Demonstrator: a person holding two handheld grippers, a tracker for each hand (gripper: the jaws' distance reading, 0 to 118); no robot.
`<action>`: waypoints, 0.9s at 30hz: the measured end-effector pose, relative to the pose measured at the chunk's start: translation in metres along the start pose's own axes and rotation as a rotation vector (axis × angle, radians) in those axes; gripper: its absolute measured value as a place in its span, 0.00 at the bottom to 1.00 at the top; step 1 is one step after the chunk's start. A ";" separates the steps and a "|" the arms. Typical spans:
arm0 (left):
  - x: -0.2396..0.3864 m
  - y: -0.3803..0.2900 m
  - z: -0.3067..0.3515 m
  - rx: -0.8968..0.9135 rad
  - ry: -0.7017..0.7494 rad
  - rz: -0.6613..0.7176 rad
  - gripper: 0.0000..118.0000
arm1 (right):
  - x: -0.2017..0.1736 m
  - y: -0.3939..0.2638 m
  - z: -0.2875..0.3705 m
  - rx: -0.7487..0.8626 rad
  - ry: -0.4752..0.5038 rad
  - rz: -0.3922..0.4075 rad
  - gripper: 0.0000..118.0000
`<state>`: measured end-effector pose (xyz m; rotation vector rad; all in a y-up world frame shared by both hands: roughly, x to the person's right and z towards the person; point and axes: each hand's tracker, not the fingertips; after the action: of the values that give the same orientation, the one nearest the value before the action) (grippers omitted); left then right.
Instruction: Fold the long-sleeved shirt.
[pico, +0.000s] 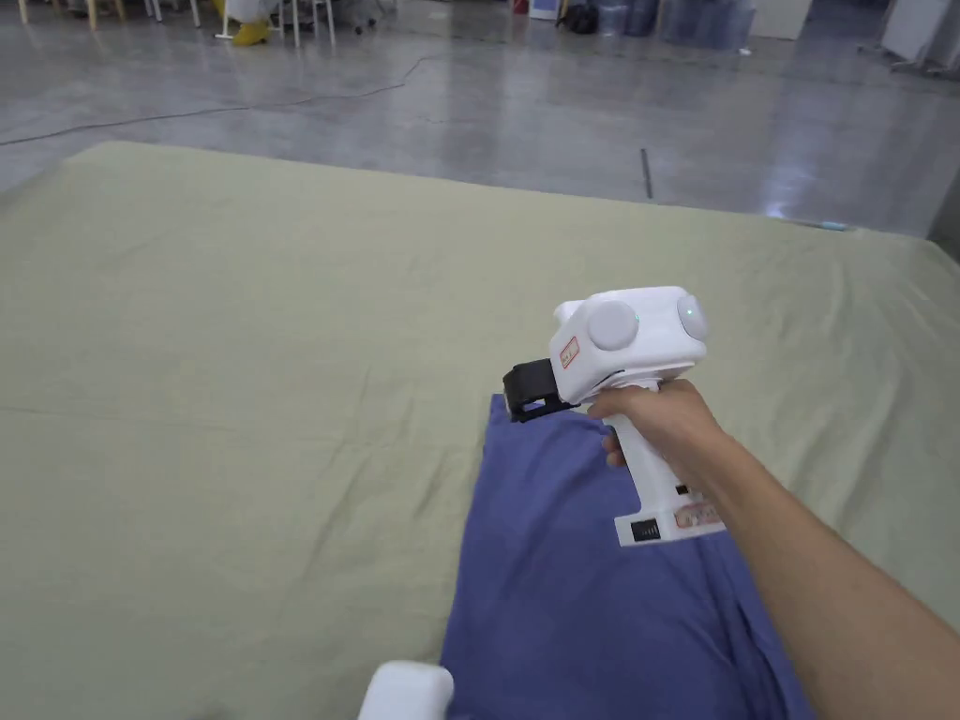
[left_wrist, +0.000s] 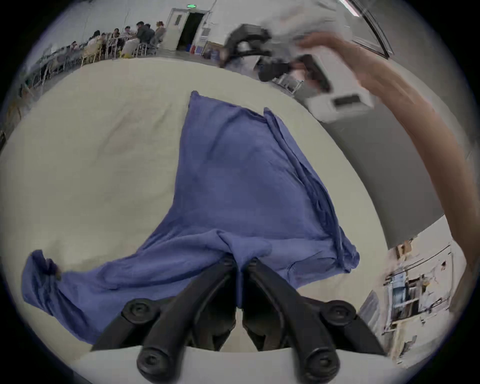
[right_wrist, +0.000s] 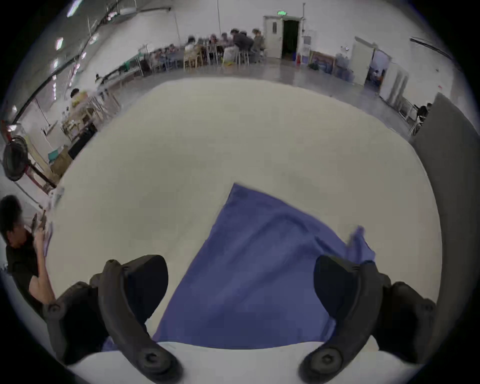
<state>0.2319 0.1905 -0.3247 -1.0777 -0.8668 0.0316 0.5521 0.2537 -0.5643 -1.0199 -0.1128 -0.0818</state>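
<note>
We see a blue long-sleeved shirt (left_wrist: 241, 181) lying on a pale green sheet (pico: 234, 356). Our left gripper (left_wrist: 240, 262) pinches a bunched fold at the shirt's near edge — jaws closed on cloth. Our right gripper (right_wrist: 240, 280) hovers above the shirt's far corner, jaws wide apart — holding nothing.

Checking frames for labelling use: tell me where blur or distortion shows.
Head view: sharp, floor glossy with glare. Left gripper view: fisheye, the right hand-held gripper motion-blurred, shirt clear. Right gripper view: fisheye, shirt's far corner smeared.
</note>
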 end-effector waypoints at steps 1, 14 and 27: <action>-0.003 0.002 -0.004 -0.018 -0.021 0.009 0.00 | 0.000 0.011 -0.020 -0.015 -0.005 -0.005 0.95; -0.025 0.023 -0.020 -0.003 -0.057 0.116 0.00 | -0.019 0.038 -0.134 -0.197 -0.095 0.004 0.40; -0.017 0.049 0.080 0.192 0.007 0.024 0.00 | 0.008 0.025 0.124 0.134 -0.069 -0.037 0.03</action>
<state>0.1886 0.2688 -0.3578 -0.9076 -0.8271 0.1289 0.5561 0.3724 -0.5204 -0.8868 -0.1979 -0.0719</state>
